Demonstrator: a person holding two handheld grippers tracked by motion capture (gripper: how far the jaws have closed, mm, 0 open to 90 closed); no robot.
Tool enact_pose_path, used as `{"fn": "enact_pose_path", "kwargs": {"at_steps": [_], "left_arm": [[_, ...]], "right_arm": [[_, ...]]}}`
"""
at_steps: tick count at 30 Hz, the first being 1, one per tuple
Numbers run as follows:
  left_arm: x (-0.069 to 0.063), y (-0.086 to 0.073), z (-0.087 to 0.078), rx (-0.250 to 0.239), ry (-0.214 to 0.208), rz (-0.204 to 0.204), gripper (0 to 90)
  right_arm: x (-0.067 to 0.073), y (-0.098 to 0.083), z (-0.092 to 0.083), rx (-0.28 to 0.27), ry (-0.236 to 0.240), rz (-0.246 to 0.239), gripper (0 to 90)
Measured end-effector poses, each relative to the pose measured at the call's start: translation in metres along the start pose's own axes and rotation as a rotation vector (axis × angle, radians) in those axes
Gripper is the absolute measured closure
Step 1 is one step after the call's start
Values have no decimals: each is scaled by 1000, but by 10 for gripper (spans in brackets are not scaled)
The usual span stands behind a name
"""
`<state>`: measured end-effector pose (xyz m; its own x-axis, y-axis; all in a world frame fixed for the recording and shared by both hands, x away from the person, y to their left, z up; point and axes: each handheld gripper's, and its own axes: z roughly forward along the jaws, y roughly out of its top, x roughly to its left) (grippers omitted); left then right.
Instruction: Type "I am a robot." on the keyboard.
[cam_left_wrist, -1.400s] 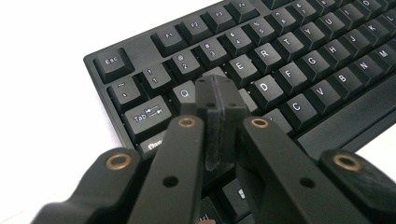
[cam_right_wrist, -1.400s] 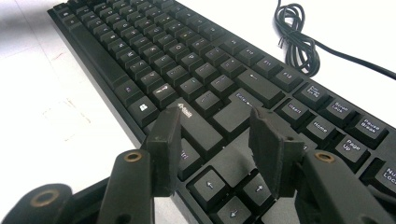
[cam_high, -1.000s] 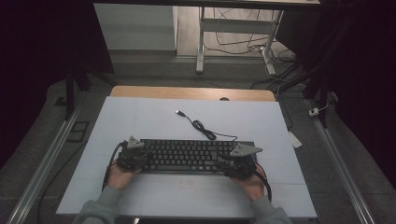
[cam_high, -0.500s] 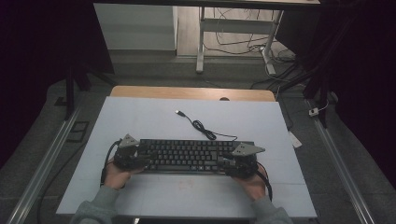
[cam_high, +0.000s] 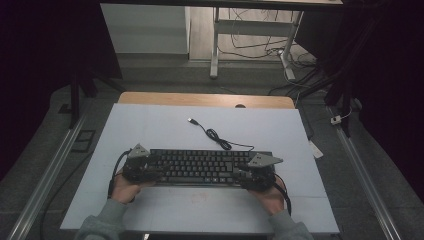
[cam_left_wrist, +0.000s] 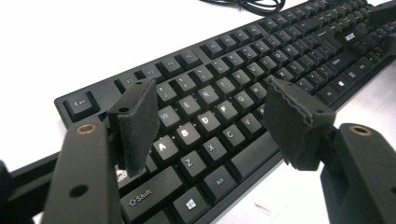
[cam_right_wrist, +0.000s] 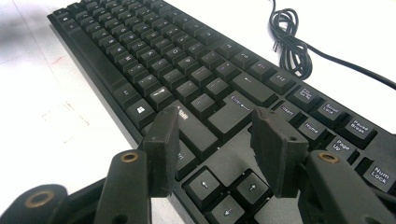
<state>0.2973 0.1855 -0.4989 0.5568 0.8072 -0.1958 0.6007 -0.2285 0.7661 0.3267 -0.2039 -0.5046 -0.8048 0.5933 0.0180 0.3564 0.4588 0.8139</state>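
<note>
A black keyboard (cam_high: 210, 167) lies across the near half of the white table, its cable (cam_high: 215, 135) coiling away to a USB plug (cam_high: 191, 120). My left gripper (cam_high: 154, 169) sits over the keyboard's left end. In the left gripper view its jaws (cam_left_wrist: 210, 91) stand wide apart above the letter keys (cam_left_wrist: 224, 93); they have just been opening, and nothing is pinched between them. My right gripper (cam_high: 246, 175) rests at the right end. Its jaws (cam_right_wrist: 215, 116) are open over the arrow keys and shift area of the keyboard (cam_right_wrist: 187, 70), and the pads press on nothing.
The white tabletop (cam_high: 150, 125) ends in a wooden strip (cam_high: 200, 99) at the back. The coiled cable (cam_right_wrist: 289, 42) lies just behind the keyboard. A small white object (cam_high: 316, 149) lies off the table's right edge. Metal rails (cam_high: 45, 175) run along the floor on both sides.
The left hand and its gripper have edged slightly at the keyboard's left end. The right hand, the keyboard and the cable have stayed where they were.
</note>
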Motion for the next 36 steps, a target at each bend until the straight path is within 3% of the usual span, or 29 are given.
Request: {"fn": "enact_pose_path", "kwargs": {"at_steps": [12,20,28,36], "left_arm": [[-11,2,3,14,-42,61,361],[-25,2,13,56,-72,114,398],[-37,0,21,91,-87,172,581],[-41,-1,25,109,-82,190,753]], "right_arm": [[1,0,1,8,2,-2,522],[1,0,2,12,3,-1,522],[1,0,2,23,-1,-7,522],[1,-1,3,23,2,-9,522]]}}
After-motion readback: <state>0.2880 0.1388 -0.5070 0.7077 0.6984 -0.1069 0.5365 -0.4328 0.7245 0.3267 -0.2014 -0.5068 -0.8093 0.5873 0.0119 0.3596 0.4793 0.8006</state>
